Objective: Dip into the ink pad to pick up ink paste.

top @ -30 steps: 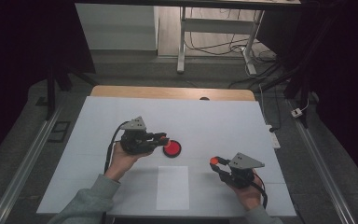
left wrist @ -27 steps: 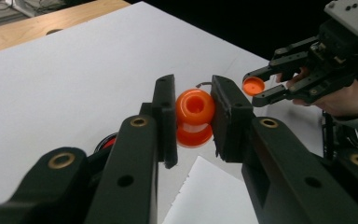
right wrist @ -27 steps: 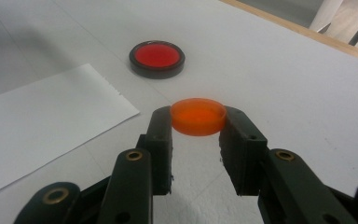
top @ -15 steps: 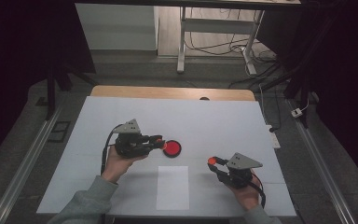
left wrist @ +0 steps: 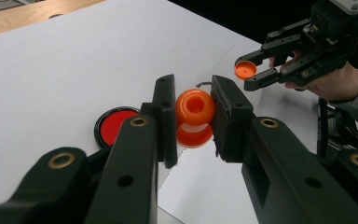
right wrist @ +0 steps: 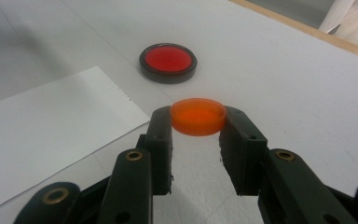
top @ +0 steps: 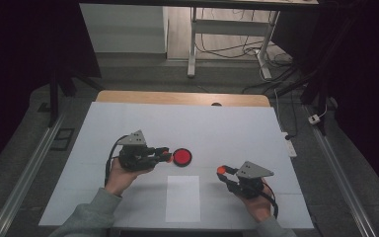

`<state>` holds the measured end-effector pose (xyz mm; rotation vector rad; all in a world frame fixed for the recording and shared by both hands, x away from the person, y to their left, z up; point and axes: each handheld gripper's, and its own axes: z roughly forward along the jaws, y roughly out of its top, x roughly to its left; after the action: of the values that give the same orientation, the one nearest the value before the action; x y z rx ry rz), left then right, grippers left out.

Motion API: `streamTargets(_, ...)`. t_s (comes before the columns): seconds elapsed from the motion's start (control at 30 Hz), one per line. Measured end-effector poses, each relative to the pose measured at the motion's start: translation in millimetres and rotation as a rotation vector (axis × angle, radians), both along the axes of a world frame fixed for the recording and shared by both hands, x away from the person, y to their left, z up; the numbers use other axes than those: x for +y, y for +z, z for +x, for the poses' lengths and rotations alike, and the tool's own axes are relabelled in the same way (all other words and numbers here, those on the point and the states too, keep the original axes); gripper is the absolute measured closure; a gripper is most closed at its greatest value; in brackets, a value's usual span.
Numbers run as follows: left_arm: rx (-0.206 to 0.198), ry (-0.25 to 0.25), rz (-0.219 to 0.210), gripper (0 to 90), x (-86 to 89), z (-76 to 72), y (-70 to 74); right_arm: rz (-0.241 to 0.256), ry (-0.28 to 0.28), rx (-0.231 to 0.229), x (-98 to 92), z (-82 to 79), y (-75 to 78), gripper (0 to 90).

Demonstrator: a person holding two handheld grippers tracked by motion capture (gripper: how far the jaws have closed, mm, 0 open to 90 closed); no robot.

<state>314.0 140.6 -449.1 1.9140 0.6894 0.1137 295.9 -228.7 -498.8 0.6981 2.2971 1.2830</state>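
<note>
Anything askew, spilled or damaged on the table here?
Nothing stands out. The left gripper holds an orange bottle, the right gripper its orange cap, and the red disc lies flat beside the paper sheet. No spill shows.

- Orange bottle (left wrist: 195, 116) between the left gripper (left wrist: 193, 119) jaws: glossy, smooth plastic.
- Orange cap (right wrist: 198, 115) between the right gripper (right wrist: 198, 126) jaws: smooth, slightly translucent plastic, satin sheen.
- Gripper jaws: matt black plastic with brass-coloured metal rivets.
- Red disc (right wrist: 168, 62) ahead of the right gripper: glossy red face, matt black rim.
- Paper sheet (right wrist: 42, 126) beside it: matt white, one rough torn edge.
- Table (top: 227, 123): matt white surface, wood far edge.
</note>
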Motion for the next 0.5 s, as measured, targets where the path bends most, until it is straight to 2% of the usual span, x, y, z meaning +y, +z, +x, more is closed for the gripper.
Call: streamTargets(0.5, 0.013, -0.013, 0.005, 71.9, -5.5, 0.4, -2.9, 0.0, 0.015, 0.002, 3.2, 0.1, -0.6, 64.4)
